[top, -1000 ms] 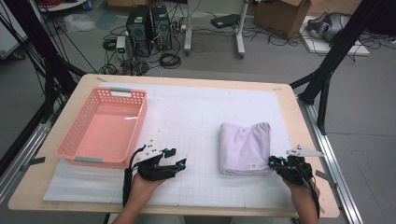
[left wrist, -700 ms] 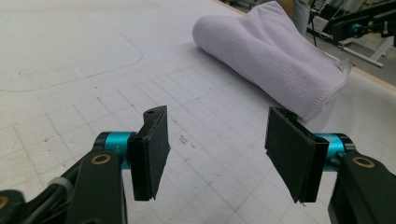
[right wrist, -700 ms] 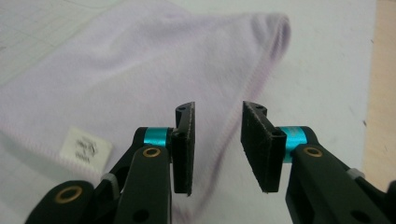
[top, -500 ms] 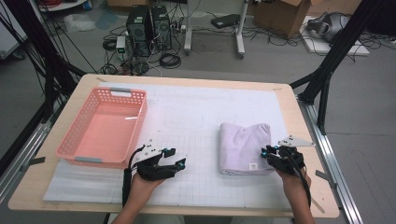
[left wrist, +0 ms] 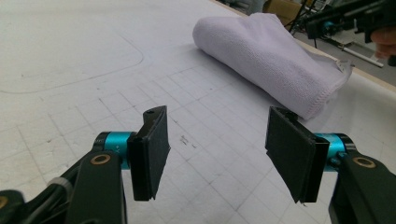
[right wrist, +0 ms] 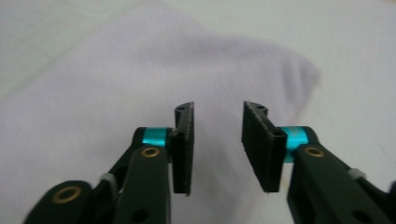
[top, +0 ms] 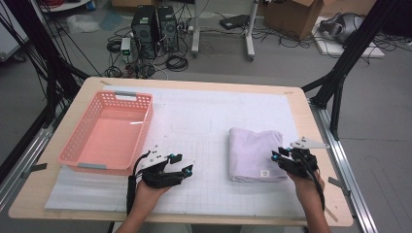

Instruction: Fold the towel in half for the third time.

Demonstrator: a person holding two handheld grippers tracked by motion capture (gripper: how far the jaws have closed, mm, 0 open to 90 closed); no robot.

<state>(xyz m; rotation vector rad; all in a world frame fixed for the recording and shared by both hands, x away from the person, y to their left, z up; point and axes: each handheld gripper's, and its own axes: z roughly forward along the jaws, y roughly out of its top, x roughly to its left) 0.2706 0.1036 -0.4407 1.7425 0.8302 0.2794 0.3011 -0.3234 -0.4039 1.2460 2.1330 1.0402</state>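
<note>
I am bringing my right gripper (top: 281, 158), jaws spread, onto the folded lilac terry towel (top: 255, 151) near the table's right edge, risking pinching only its top layer.

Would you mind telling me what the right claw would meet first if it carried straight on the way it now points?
Most likely the folded pale lilac towel: the right claw, jaws open, points at its surface close ahead. Blur hides how near it is.

One folded lilac towel (top: 255, 154) lies at four o'clock on the table, one pink basket (top: 109, 133) at nine o'clock, and two grippers: left gripper (top: 180, 164), right gripper (top: 278, 158).
</note>
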